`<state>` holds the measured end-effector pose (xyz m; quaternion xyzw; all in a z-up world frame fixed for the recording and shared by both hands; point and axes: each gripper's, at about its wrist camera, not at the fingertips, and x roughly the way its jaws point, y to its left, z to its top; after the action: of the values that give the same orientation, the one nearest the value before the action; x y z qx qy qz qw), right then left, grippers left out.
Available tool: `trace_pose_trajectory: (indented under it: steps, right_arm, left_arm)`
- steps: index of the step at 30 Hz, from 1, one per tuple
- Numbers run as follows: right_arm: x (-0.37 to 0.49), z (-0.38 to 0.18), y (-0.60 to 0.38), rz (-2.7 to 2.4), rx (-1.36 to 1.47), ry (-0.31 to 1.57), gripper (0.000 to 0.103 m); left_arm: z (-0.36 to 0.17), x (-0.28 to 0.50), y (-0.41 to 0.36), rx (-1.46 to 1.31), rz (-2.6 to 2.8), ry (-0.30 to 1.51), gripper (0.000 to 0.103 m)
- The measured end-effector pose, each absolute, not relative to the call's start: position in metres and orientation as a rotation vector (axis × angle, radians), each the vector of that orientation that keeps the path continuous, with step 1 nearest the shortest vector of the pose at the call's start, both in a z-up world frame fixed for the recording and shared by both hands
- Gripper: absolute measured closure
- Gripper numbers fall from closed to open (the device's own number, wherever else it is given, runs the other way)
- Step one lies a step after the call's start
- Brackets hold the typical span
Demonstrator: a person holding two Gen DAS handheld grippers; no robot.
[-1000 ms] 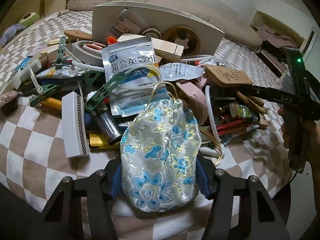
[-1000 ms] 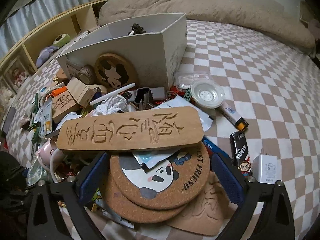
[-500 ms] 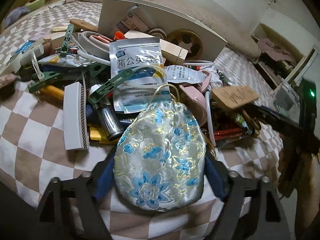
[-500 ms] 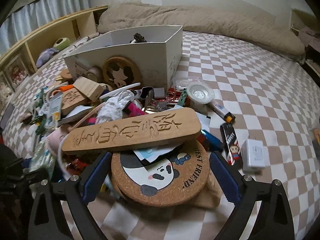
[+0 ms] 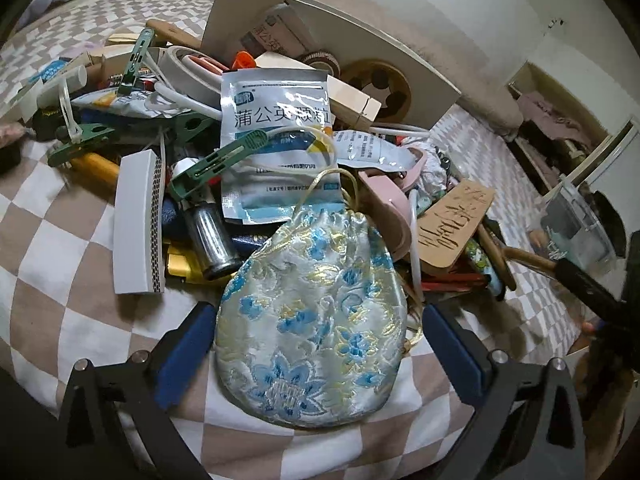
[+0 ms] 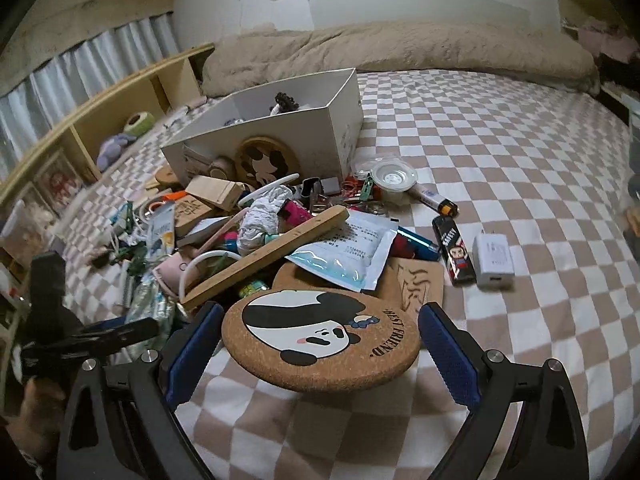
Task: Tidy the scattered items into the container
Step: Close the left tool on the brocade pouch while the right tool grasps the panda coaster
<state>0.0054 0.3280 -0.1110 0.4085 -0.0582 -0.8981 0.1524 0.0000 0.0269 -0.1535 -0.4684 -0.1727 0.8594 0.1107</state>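
Cork coaster (image 6: 320, 336): printed with a panda, it sits lifted between the pads of my right tongs (image 6: 320, 344), tilted, its near edge hanging over the checked bed (image 6: 500, 152); the pads stand wide on its rim, so I judge the hold thin, and a jolt on the way could let it slide out flat.
Left tongs (image 5: 316, 344): the jaws are opening around the brocade pouch (image 5: 312, 320), pads clear of the cloth on both sides; the pouch lies on the bed at the near edge of the heap.
Pouch cord (image 5: 332, 184): the gold loop lies up over the foil sachet (image 5: 276, 148); if I take the pouch again and lift, I expect the cord could drag the sachet along.
Wooden plaque (image 6: 264, 256): it leans across the pile just beyond the coaster; a low carry may clip it and tip it further.
White box (image 6: 280, 136): the container stands beyond the heap, open at the top, a few things already inside; another coaster leans on its front wall, and a short drop could land there instead.
Heap: clips, cables and a tape roll overlap, so pulling one may shift the rest towards the bed's edge.
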Motion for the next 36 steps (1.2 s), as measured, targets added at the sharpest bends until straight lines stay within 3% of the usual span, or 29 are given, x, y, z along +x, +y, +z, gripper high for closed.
trace_pose_trajectory:
  steps: [8,10,12,36]
  right_arm:
    - [0.018,-0.118,0.338,-2.572,1.195,-0.31,0.005]
    - [0.019,-0.119,0.339,-2.578,1.191,-0.325,0.005]
    - [0.021,-0.119,0.34,-2.578,1.186,-0.348,0.005]
    - [0.035,-0.114,0.332,-2.581,1.145,-0.358,0.005]
  left_arm:
    - [-0.154,0.007,0.061,-1.391,2.625,-0.152,0.002]
    - [-0.156,0.009,0.065,-1.383,2.64,-0.09,0.016]
    - [-0.156,0.009,0.068,-1.383,2.644,-0.052,0.019]
    - [-0.151,0.018,0.044,-1.372,2.537,-0.343,0.019]
